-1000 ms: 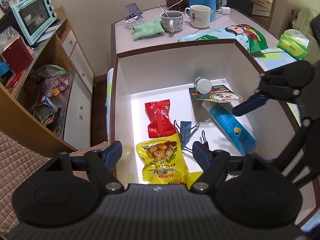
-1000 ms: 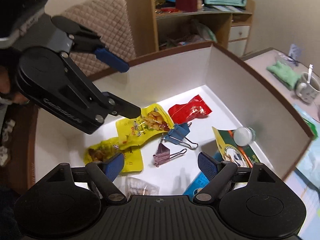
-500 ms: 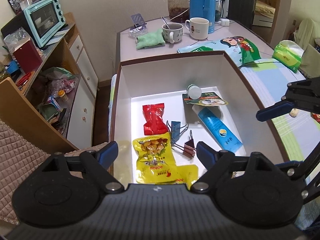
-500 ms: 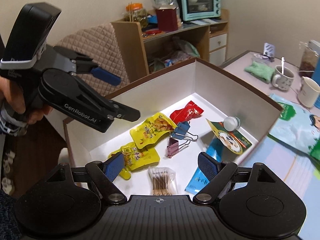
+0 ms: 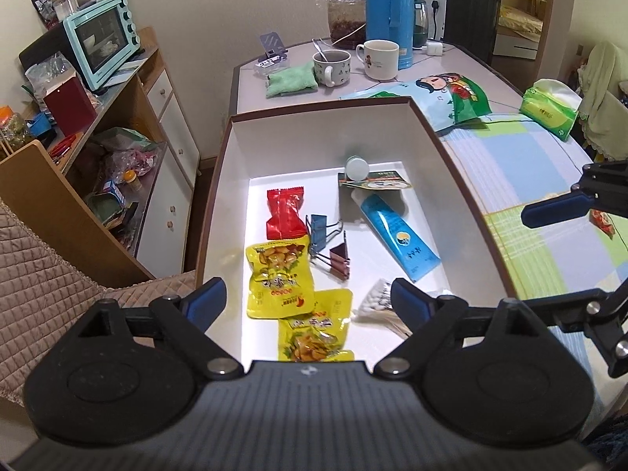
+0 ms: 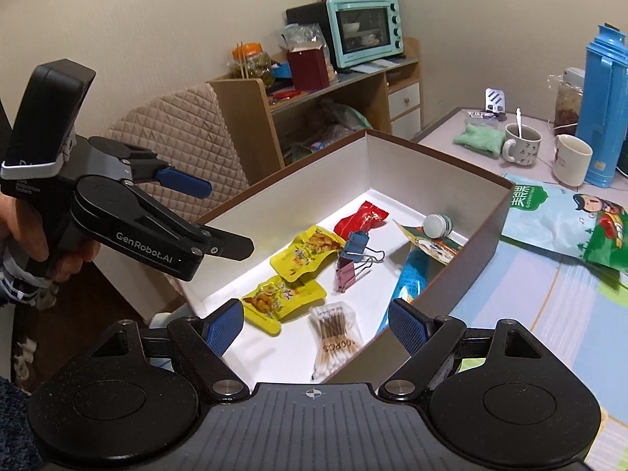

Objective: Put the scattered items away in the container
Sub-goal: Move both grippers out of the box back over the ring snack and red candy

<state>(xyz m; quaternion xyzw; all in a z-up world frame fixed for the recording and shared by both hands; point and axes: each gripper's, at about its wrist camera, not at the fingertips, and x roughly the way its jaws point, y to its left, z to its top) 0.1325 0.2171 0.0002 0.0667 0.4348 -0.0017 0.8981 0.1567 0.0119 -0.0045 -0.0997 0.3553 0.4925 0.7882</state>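
The brown-rimmed white box (image 5: 322, 108) (image 6: 435, 149) holds a red packet (image 5: 285, 214), two yellow snack packets (image 5: 279, 280), a blue binder clip (image 5: 318, 231) and a pink one (image 5: 339, 261), a blue tube (image 5: 396, 235), a white-capped bottle (image 5: 356, 167), a sachet (image 5: 376, 182) and a pack of cotton swabs (image 6: 333, 333). My left gripper (image 5: 308, 300) (image 6: 223, 218) hovers open and empty above the box's near-left corner, held by a hand (image 6: 23, 235). My right gripper (image 6: 316, 325) is open and empty over the near edge. A small red packet (image 5: 602, 221) lies on the tablecloth outside the box.
Behind the box stand two mugs (image 5: 331, 66), a blue flask (image 5: 386, 11), a green cloth (image 5: 290, 82) and a large printed bag (image 5: 447, 98). A tissue pack (image 5: 549, 108) sits far right. A shelf with a mint oven (image 5: 100, 39) and a quilted chair (image 6: 168, 153) flank the left.
Both grippers have pulled up and back out of the box, staying open. My right gripper has drifted right, off the box. The second yellow packet and the cotton swabs have come into view.
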